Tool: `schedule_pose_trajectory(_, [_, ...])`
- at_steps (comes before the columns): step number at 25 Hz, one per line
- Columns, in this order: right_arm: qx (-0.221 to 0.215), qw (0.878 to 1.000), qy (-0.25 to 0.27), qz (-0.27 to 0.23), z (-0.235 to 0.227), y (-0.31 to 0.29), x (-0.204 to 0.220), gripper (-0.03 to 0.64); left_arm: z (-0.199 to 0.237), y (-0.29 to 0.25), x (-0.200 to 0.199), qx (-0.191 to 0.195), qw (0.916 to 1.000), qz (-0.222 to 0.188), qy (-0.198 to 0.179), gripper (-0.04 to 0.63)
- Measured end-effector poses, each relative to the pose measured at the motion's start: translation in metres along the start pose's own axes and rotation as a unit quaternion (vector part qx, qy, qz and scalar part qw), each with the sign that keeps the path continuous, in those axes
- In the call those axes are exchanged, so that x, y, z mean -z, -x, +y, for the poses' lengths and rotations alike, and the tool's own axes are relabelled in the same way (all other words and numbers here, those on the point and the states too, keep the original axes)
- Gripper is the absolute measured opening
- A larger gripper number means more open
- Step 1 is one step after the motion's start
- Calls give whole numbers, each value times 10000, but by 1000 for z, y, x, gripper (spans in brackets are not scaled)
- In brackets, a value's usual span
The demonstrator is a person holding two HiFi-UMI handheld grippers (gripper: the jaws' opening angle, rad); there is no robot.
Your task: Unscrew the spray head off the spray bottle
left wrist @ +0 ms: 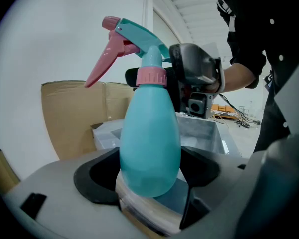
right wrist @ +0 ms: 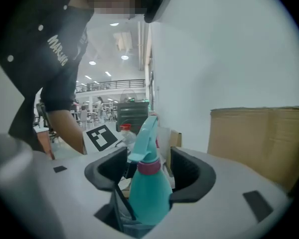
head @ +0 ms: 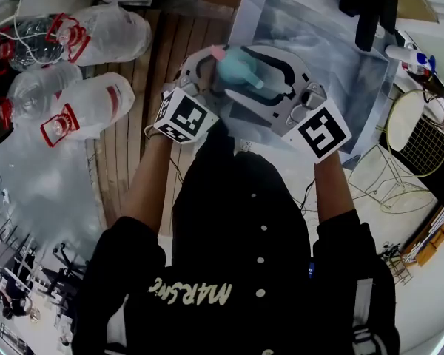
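**A:** How many bottles are there?

**B:** One spray bottle (head: 244,71), teal, held up in front of the person between the two grippers. It carries one spray head (left wrist: 139,36), also teal, with one pink trigger (left wrist: 102,59) and one pink collar (left wrist: 151,76) at the neck. The head sits on the bottle, not yet off.

**A:** And the claws?

**B:** Two. The left gripper (left wrist: 150,176) is clamped on the bottle's rounded lower body, with a pad against each side (the base sits deep between its jaws). The right gripper (right wrist: 149,171) has its jaws apart. They straddle the neck with a gap showing on each side of the collar, so they press on nothing.

**A:** Anything else to count?

**B:** Two marker cubes, one per gripper: the left cube (head: 183,117) and the right cube (head: 323,132). On the wooden planks (head: 152,87) to the person's left lie clear water jugs (head: 107,32) with red handles. I make out four, though they overlap. One cardboard box (left wrist: 74,116) stands behind the bottle in the left gripper view.
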State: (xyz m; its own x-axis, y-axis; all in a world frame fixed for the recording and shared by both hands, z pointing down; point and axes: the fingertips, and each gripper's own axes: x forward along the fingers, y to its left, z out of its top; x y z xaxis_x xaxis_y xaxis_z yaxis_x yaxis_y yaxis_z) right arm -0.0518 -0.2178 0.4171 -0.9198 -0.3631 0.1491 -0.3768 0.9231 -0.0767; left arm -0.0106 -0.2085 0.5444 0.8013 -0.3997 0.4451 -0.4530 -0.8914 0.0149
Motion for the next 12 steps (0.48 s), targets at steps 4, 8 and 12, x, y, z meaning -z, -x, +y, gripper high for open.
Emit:
schedule_pose_trajectory(4, [1422, 9895, -164, 212, -3, 23, -2, 278, -1, -1, 0, -22, 10000, 15, 7, 387])
schedule_pose_trajectory(8, [1787, 9698, 185, 1648, 9, 21, 13, 276, 0, 0, 0, -69, 10000, 34, 18, 387])
schedule_pose_trajectory(12, [2074, 9579, 134, 1981, 0, 4, 19, 276, -1, 0, 0, -101, 9999, 32, 20, 387])
